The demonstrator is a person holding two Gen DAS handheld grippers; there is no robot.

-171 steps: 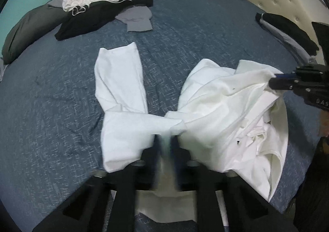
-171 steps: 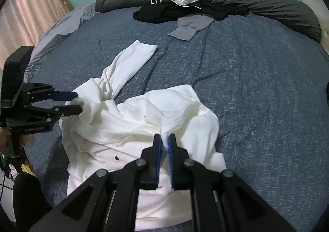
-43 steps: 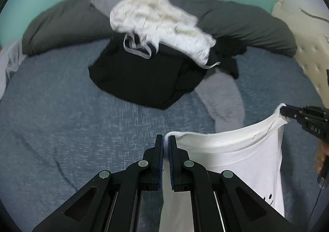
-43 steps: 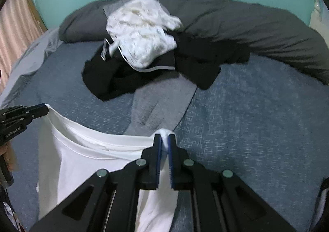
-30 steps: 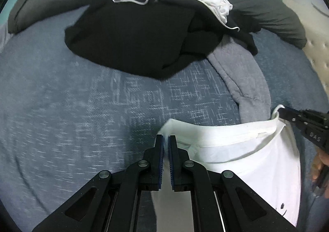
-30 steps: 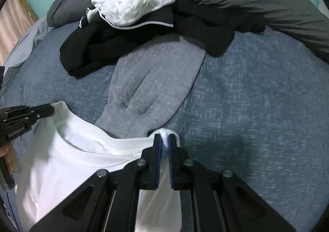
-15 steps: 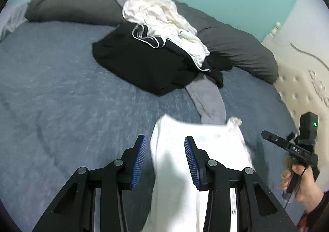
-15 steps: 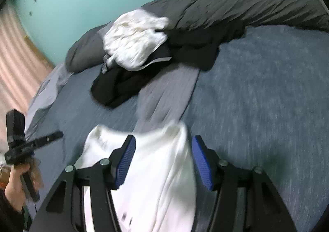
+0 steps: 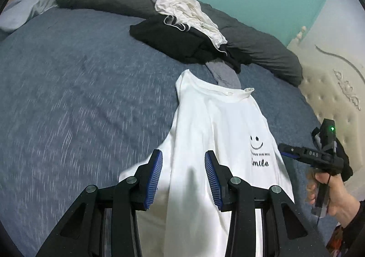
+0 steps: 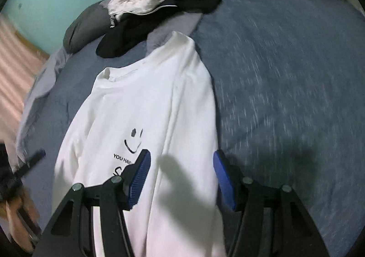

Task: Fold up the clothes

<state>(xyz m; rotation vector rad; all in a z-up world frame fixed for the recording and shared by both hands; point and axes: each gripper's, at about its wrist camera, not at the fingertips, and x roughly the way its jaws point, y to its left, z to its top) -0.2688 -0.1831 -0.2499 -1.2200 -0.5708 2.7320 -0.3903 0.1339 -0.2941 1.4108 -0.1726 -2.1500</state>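
Left wrist view: both left tongs (image 9: 183,176) and right tongs (image 10: 181,178) gape apart above the white T-shirt (image 9: 219,124), gripping nothing.

The room is dim and cool-toned. The white printed cotton T-shirt (image 9: 219,133) is the brightest thing, and soft finger-shaped shadows fall across its lower half. Around it the blue speckled bedspread (image 10: 285,88) smears with motion blur. The fisheye lens bends everything and blackens the corners.
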